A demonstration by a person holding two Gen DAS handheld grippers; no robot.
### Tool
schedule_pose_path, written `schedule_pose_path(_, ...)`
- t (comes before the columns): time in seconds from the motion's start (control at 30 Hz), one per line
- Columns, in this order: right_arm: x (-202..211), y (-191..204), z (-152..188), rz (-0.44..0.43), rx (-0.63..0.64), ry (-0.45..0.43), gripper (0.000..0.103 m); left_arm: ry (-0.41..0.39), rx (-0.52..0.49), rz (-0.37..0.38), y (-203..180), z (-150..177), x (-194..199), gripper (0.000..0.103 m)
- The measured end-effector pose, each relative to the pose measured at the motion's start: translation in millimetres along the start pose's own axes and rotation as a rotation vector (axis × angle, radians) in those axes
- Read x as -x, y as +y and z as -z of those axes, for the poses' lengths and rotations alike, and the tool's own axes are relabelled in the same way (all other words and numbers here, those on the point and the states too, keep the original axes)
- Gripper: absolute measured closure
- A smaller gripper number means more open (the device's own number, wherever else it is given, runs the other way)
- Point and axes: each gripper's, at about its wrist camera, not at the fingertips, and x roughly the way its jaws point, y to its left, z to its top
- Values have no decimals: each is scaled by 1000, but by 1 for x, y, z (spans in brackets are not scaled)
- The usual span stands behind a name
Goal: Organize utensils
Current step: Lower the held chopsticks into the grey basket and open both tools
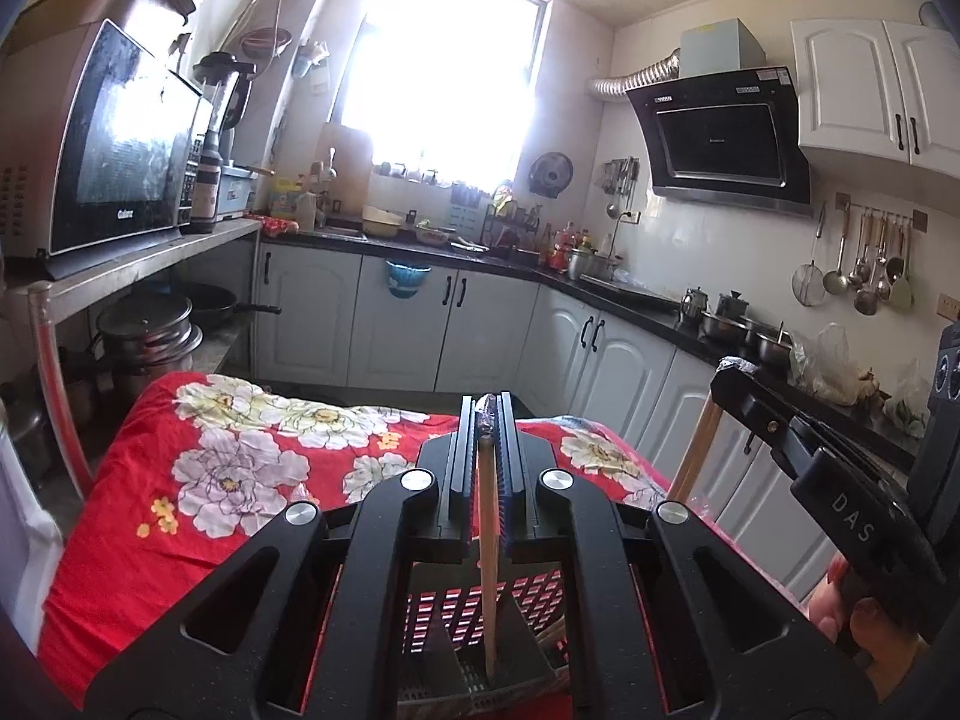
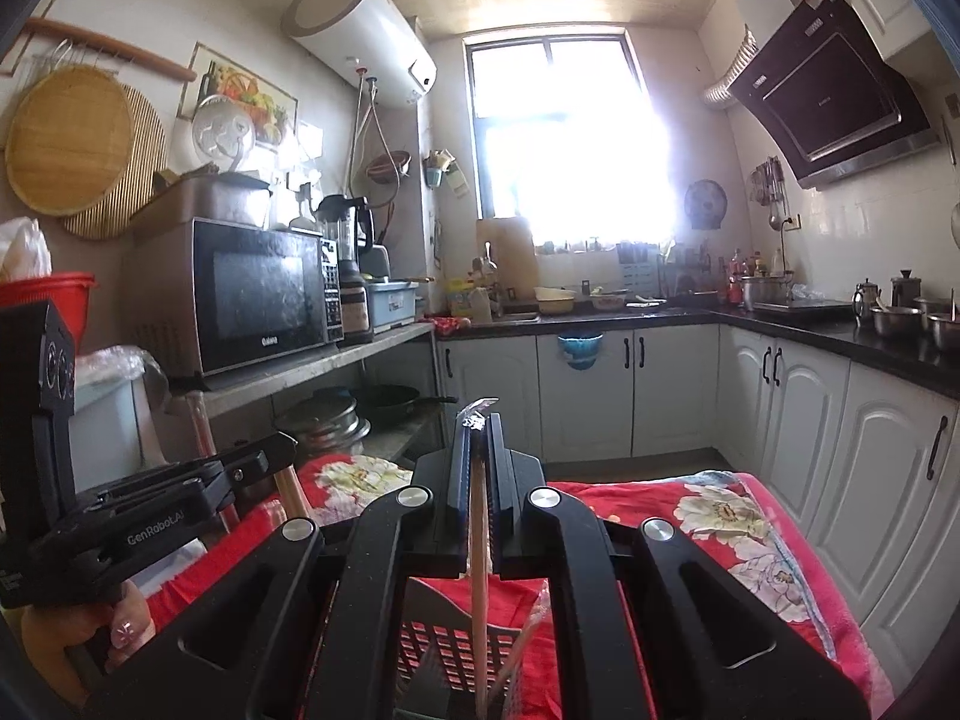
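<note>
Chopsticks (image 1: pixel 487 546) in left claw (image 1: pixel 486 420), slotted basket (image 1: pixel 528 600) beneath, floral cloth (image 1: pixel 210 480) around

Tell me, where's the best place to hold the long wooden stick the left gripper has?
Probably right where it is held now: near the top end. The left gripper is shut on the stick from both sides, up high. The stick is thin and straight and hangs down into the slotted basket, so a top grip leaves its lower end free to drop in.
</note>
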Motion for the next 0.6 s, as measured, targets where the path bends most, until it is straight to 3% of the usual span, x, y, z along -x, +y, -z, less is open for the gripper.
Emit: schedule_pose_path(0.6, 0, -9, 32, 16, -24, 74, 98, 63, 15, -14, 6, 27, -10, 100)
